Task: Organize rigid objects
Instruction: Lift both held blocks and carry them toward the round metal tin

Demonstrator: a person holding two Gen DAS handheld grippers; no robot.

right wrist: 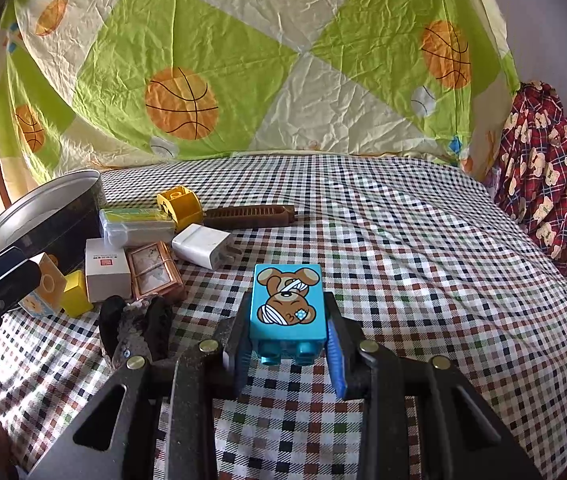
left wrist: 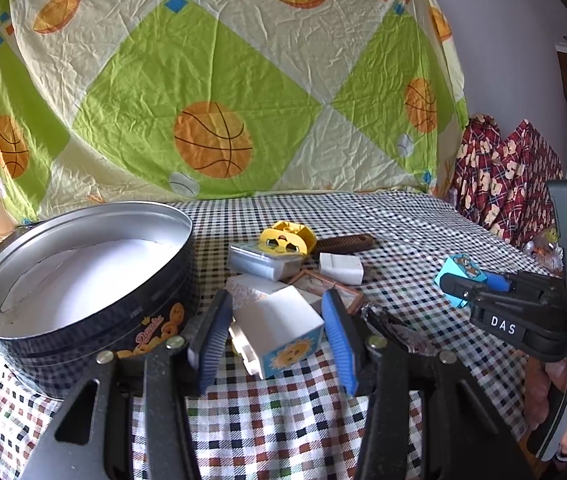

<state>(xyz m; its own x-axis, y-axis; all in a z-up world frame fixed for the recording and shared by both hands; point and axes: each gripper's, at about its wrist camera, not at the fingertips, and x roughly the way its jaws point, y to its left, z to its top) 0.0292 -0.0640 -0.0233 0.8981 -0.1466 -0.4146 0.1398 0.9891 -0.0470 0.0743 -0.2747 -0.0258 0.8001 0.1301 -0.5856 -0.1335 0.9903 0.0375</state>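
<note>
Left tongs: my left tongs (left wrist: 277,340) are spread, pads either side of the white block with a sun print (left wrist: 283,330); I cannot tell whether the pads touch it.
Right tongs: my right tongs (right wrist: 288,354) are pinching the blue bear block (right wrist: 288,305), picture face up, studs toward the camera, held above the checked cloth (right wrist: 403,248).
Tin: the round tin (left wrist: 83,280) stands open at the left of the table, a white liner on its bottom.
Pile: just right of the tin I see a clear plastic case (left wrist: 263,262), a yellow block (left wrist: 287,238) leaning on it, a white charger (left wrist: 341,268), a brown comb (left wrist: 343,243) behind, a small framed picture (right wrist: 155,270) and a white box (right wrist: 106,274).
Other items: a yellow piece (right wrist: 76,294) lies beside the white box; a dark crumpled object (right wrist: 135,326) sits nearest my right tongs.
Backdrop: a basketball-print sheet (left wrist: 211,100) hangs behind the table.
</note>
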